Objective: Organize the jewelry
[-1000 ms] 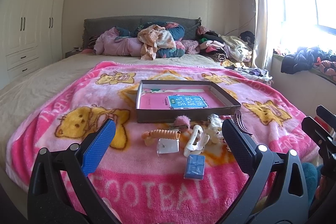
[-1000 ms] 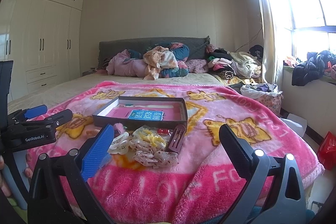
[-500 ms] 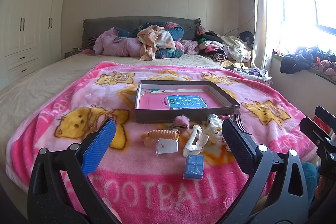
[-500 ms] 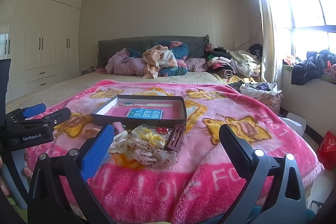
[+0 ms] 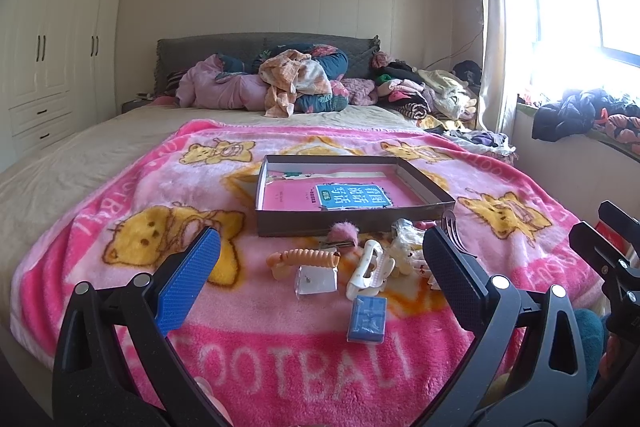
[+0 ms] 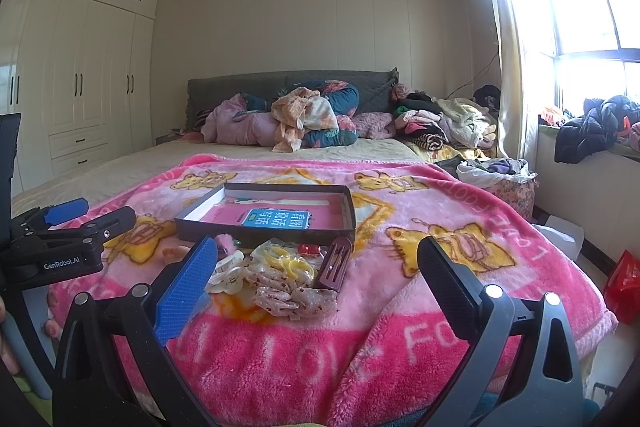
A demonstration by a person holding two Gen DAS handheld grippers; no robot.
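Left wrist view: the left gripper [image 5: 320,267] is held wide and empty above the blanket's [image 5: 120,195] near edge; the right gripper [image 6: 316,267] likewise. Hair clips [image 5: 372,267] are heaped just before the box [image 5: 344,223], so neighbours could be snagged. Little has shifted since earlier.

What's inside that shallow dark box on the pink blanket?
The dark box holds a pink book with a blue label, lying flat and covering most of the floor. None of the hair clips are in it; they lie in front. Anything under the book is hidden.
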